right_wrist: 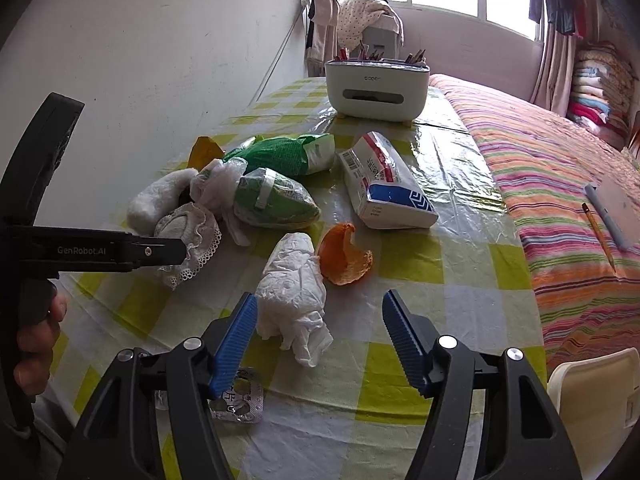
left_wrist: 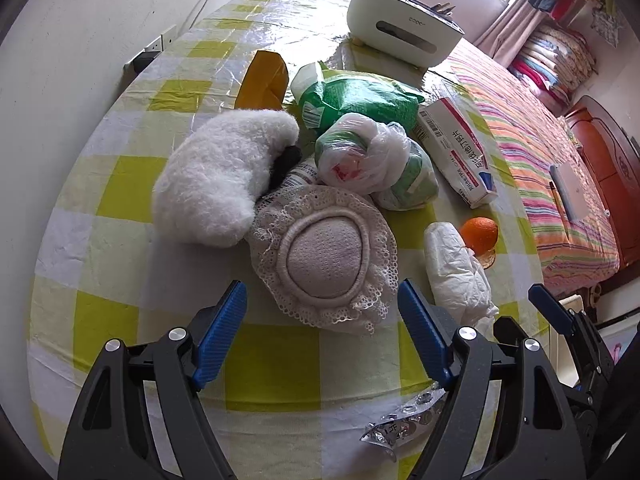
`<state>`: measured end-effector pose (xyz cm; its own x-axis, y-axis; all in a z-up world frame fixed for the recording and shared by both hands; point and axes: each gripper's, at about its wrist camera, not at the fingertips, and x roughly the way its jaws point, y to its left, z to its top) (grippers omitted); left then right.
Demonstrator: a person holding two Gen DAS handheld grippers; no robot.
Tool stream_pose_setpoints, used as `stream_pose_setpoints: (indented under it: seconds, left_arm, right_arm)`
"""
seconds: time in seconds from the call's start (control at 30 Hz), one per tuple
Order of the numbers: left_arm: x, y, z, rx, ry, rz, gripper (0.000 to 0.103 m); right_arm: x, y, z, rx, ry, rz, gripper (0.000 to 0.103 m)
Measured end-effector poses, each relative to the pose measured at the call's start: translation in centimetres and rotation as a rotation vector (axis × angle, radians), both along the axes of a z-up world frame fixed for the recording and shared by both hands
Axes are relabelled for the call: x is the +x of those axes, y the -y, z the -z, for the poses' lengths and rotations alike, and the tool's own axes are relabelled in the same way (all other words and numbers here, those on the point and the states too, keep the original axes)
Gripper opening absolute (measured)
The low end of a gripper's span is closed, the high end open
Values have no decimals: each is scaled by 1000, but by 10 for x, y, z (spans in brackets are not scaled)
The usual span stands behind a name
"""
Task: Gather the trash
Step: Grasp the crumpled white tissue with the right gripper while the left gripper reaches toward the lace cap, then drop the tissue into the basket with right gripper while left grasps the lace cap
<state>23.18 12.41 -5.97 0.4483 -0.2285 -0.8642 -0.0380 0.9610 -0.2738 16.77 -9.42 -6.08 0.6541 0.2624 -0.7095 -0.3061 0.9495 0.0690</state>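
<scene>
Both tools are hovering over the desk (right_wrist: 440, 264) with jaws spread wide, gripping nothing. The left tool (left_wrist: 322, 336) is facing a lace pad (left_wrist: 324, 258). The right tool (right_wrist: 320, 338) is facing a crumpled tissue (right_wrist: 294, 288), which is lying between its blue fingers (right_wrist: 236, 338), with orange peel (right_wrist: 346, 256) just beyond on the right. A blister pack (right_wrist: 238, 398) is lying near-left of the tissue.

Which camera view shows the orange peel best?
The right wrist view: the orange peel lies open and unblocked, its curled inside visible. The left wrist view shows it small, near the edge, partly behind the crumpled tissue.
</scene>
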Motion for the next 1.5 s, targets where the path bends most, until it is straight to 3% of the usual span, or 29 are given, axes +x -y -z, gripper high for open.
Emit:
stream_pose_setpoints:
  seconds: [0.33,0.5,0.6,0.73,0.8,0.9,1.2,1.5]
  left_arm:
    - [10,-6,4,-37,-19,-42,77]
    - [14,-3,6,-22,-19,-49,77]
    - [16,-2,9,-18,-23,-56,77]
    - [18,1,13,-10,-21,-72,74]
    - [19,3,16,-13,-25,-67,58]
    - [19,7,17,-16,-21,-69,52]
    - [2,21,9,54,39,-82,47]
    - [-41,50,-29,45,189,1,47]
  right_arm:
    - [34,-24,24,10,-133,-12,54]
    - [40,-36,32,-57,-143,-27,32]
    - [37,-33,29,-33,-141,-17,25]
    - [27,-15,19,35,-139,25,25]
    - [18,-4,12,91,-127,40,25]
    - [0,11,-4,151,-70,63,25]
    - [-22,48,-29,226,45,143,25]
    - [-36,85,-37,228,97,263,25]
